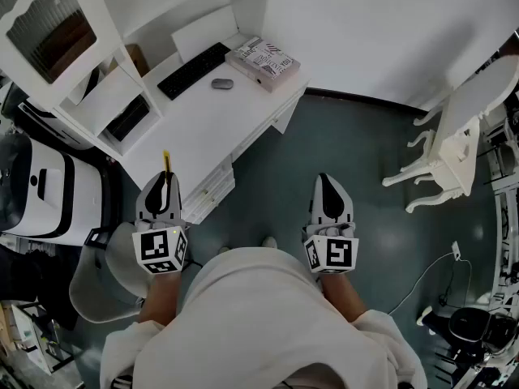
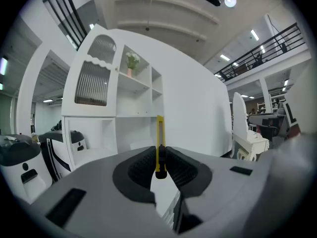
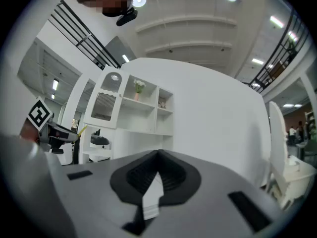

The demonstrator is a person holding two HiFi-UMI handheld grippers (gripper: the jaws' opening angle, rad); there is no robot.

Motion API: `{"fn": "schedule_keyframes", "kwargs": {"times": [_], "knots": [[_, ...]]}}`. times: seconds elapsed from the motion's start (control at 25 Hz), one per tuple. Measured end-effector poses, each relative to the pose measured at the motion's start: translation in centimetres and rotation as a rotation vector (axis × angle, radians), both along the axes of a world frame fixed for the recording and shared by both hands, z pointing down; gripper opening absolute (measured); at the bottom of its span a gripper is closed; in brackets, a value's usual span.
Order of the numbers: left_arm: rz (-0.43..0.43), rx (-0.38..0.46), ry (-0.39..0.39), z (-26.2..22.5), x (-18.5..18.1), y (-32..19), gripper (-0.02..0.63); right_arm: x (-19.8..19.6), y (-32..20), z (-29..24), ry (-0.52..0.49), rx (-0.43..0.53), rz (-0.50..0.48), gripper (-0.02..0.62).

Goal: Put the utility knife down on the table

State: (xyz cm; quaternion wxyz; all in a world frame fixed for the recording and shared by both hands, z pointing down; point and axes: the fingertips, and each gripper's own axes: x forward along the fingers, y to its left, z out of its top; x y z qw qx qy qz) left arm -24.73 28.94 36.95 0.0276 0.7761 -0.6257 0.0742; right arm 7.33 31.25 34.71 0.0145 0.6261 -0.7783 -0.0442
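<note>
My left gripper (image 1: 166, 178) is shut on a yellow utility knife (image 1: 166, 162), whose end sticks out past the jaws over the near edge of the white desk (image 1: 203, 120). In the left gripper view the knife (image 2: 160, 143) stands upright, pinched between the ribbed black pads (image 2: 143, 166), with my left gripper (image 2: 161, 168) pointing at the white shelf unit. My right gripper (image 1: 328, 186) hangs over the dark floor right of the desk, jaws closed with nothing in them; its own view shows my right gripper (image 3: 157, 167) with the pads meeting.
On the desk lie a black keyboard (image 1: 193, 70), a grey mouse (image 1: 222, 83) and a patterned box (image 1: 262, 61). A white hutch (image 1: 73, 47) rises at the left. A white chair (image 1: 454, 144) stands at the right, a grey stool (image 1: 97, 278) beside my left arm.
</note>
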Motion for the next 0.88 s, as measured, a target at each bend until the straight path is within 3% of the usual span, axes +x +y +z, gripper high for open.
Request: {"fn": "schedule_keyframes", "kwargs": {"times": [0.44,0.88], "knots": [[-0.011,-0.012,-0.003,0.5,0.9,-0.9,0.063,0.9,-1.1,0.9,-0.021,-0.014,-0.021,0.003],[-0.066,-0.013,-0.016,0.5,4.4,-1.7,0.063,4.7,-2.8,1.0,-0.029,-0.021,-0.082,0.003]]}}
